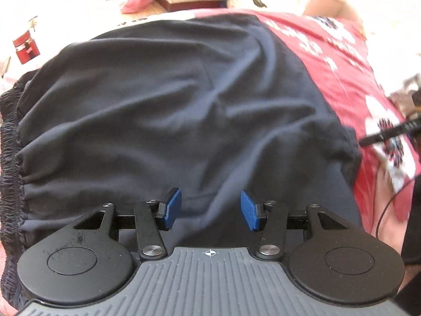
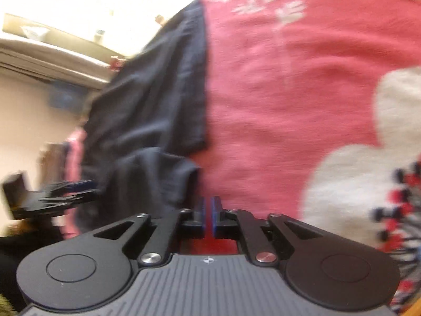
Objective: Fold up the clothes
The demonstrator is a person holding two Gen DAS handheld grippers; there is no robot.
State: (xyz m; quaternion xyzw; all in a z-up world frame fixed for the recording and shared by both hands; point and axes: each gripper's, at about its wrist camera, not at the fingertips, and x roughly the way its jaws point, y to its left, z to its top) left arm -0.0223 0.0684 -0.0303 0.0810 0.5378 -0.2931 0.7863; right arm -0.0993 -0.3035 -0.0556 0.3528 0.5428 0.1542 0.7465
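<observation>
While the left gripper (image 1: 210,210) hangs wide open over the dark shorts (image 1: 171,105) lying on the red cover (image 2: 276,105), the right gripper (image 2: 208,214), nearly closed on nothing visible, seems between folds, needing a hem grasp next.

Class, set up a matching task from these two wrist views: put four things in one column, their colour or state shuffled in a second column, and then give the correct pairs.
Column A
1. left gripper
2. right gripper
3. shorts
4. bedspread

Column B
a. red with white flower print
b. fingers spread apart, nothing between them
c. dark navy, gathered elastic waistband
d. fingers nearly closed, slim gap

Pairs: 1-b, 2-d, 3-c, 4-a
</observation>
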